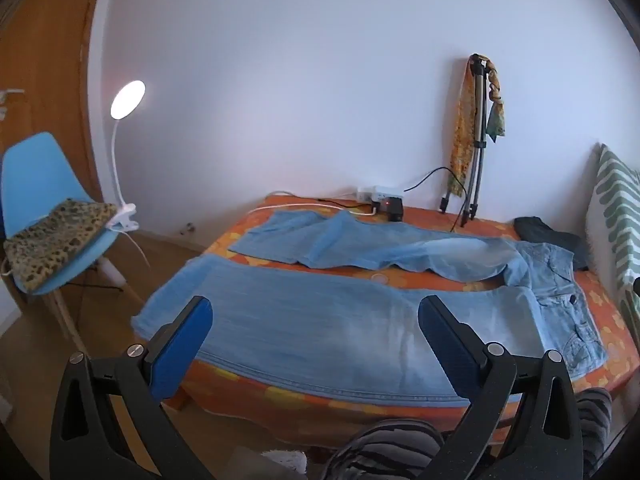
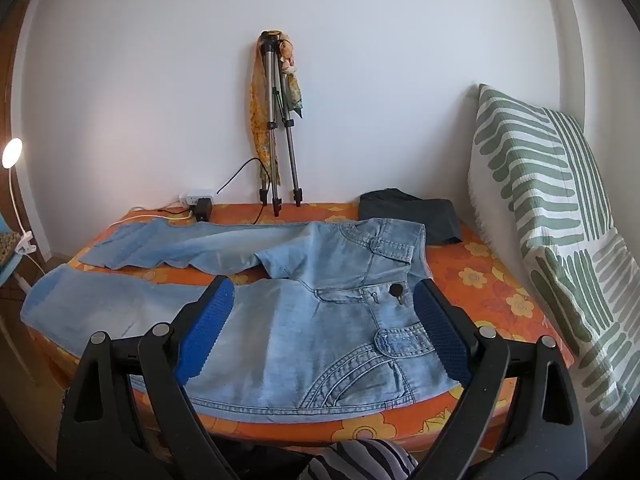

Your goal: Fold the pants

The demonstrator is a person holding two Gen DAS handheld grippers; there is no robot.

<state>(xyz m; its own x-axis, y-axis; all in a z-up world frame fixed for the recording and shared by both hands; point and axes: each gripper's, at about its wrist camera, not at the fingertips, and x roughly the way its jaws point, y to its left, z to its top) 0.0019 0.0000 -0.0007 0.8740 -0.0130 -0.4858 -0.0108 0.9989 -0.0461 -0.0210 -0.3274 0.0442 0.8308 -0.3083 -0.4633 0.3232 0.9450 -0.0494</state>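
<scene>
Across the centre of both frames, one pair of light-blue jeans (image 2: pixel 304 320) lies spread flat on the orange flowered bed (image 2: pixel 488 280), both legs running toward frame left, waistband at right. No fold looks made yet; judged at the start, every fold left to do. Left gripper (image 1: pixel 316 324) and right gripper (image 2: pixel 324 304) both hover above the denim, jaws spread wide, pinching nothing. Count: one tripod (image 2: pixel 276 120), one dark folded garment (image 2: pixel 408 216), one lamp (image 1: pixel 128 100).

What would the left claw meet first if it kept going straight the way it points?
Most likely the jeans: the open left claw is aimed down at the near leg spread on the bed, with nothing in between. Depth is hard to judge.
</scene>
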